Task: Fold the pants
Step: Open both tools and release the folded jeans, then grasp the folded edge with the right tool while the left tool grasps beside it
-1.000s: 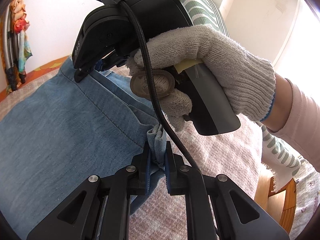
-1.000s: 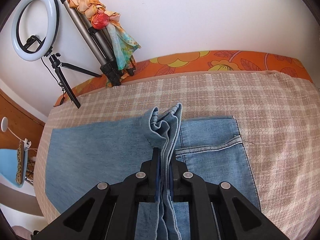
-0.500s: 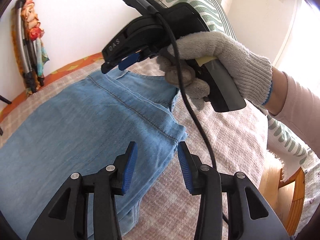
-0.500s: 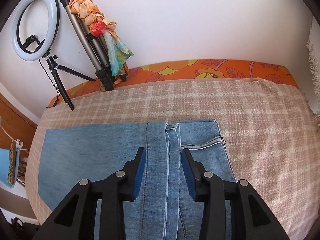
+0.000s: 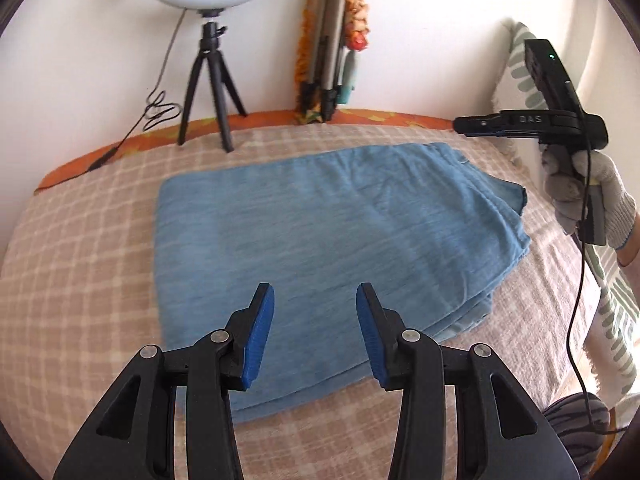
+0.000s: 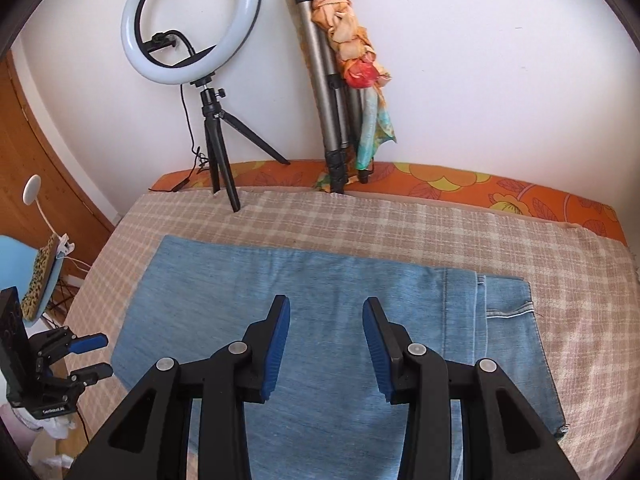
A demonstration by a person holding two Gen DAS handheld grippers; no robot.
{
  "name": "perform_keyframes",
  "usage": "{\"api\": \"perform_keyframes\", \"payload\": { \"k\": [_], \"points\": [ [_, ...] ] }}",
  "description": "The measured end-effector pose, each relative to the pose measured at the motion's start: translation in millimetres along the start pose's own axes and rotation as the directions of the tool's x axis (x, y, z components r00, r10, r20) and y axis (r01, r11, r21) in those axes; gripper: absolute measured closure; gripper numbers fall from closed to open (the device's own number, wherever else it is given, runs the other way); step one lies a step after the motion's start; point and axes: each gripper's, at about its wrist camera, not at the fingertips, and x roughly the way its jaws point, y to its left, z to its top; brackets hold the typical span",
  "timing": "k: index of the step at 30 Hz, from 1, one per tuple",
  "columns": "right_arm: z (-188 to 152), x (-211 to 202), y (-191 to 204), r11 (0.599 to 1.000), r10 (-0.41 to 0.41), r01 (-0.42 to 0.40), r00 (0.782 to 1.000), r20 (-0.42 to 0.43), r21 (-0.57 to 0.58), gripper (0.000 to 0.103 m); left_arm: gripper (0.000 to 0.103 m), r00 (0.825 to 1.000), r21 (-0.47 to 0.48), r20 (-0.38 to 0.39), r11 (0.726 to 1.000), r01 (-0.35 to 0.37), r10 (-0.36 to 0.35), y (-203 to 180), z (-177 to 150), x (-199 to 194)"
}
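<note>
**Jeans folded flat on the bed, both tongs spread**

So there was one pair of blue denim pants (image 6: 320, 320), folded into a flat stack in the middle of the plaid bed cover (image 6: 360, 220). Its long axis ran left to right across the bed, with the seamed waist end pointing right in the right wrist view. Left tongs (image 5: 315, 334) were spread wide with nothing between them, hovering over the near edge of the pants. Right tongs (image 6: 325, 350) were spread too, also holding nothing, above the denim. At the far wall stood one ring light (image 6: 192, 24) on a small tripod, plus one folded tripod (image 6: 332, 92) with a scarf tied on.
</note>
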Motion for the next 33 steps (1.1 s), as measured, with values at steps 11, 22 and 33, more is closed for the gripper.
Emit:
{"api": "perform_keyframes", "payload": {
  "k": [11, 22, 33],
  "points": [
    [13, 30, 109, 0.988, 0.107, -0.108, 0.994, -0.015, -0.113, 0.06, 0.062, 1.0, -0.306, -0.016, 0.952, -0.006, 0.001, 90, -66, -8],
    [22, 98, 203, 0.966, 0.115, -0.14, 0.985, -0.126, -0.218, 0.06, 0.062, 0.997, -0.334, 0.002, 0.94, 0.07, -0.074, 93, -74, 4],
    [28, 187, 268, 0.962, 0.031, -0.107, 0.957, -0.288, -0.252, 0.06, 0.062, 0.988, -0.37, 0.018, 0.917, 0.146, -0.15, 100, -82, 13]
  ]
}}
